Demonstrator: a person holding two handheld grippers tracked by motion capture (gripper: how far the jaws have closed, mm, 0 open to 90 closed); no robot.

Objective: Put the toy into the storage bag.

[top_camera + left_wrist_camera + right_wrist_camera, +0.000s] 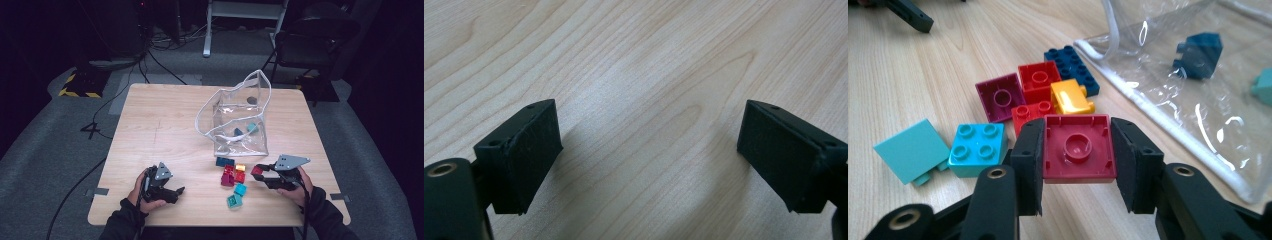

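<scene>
Loading bricks into the clear bag (235,120). Right gripper (1077,155) pinching a dark red brick (1077,147); left gripper (649,160) spread, empty. Next: carry over bag mouth, release.

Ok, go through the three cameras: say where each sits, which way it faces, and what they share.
High view: above the person's side, looking forward and down on the table; forearms and both hands show.
Left gripper view: rides the left gripper, looking along open jaws at bare wood.
Right gripper view: rides the right gripper, shut on a dark red brick.
Shared: high and right gripper views show the clear bag and loose bricks.
</scene>
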